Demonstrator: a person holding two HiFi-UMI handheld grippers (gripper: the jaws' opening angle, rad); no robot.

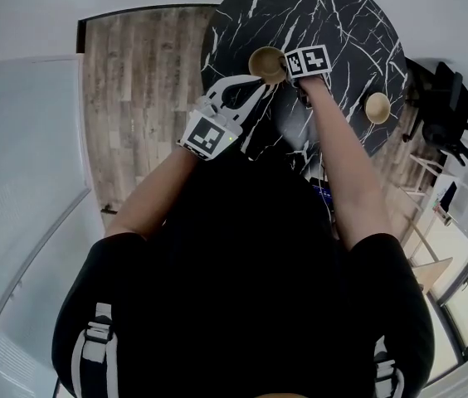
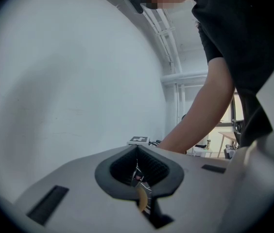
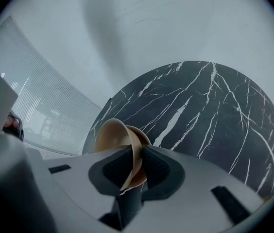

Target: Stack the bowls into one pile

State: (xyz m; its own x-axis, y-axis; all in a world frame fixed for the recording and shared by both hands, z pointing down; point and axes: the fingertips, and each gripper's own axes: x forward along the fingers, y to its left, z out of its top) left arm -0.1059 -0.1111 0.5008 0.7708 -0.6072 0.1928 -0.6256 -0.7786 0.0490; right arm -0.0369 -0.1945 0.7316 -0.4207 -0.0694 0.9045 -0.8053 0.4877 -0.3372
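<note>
On the black marble table (image 1: 342, 31) a tan bowl (image 1: 265, 63) sits near the edge closest to me. My right gripper (image 1: 296, 73) points steeply down at it. The right gripper view shows that bowl's thin wall (image 3: 115, 135) standing between the jaws of the right gripper (image 3: 133, 154), which are open and loose around it. A second tan rim (image 3: 141, 139) shows just behind. Another tan bowl (image 1: 377, 107) rests alone at the table's right edge. My left gripper (image 1: 255, 89) hovers left of the first bowl, with the left gripper (image 2: 138, 171) shut and holding nothing.
The round table stands over a wood floor (image 1: 138, 98). A black office chair (image 1: 454, 110) is at the right, with light wooden furniture (image 1: 433, 214) below it. A pale glass wall (image 1: 18, 181) runs along the left. My right forearm (image 2: 200, 115) crosses the left gripper view.
</note>
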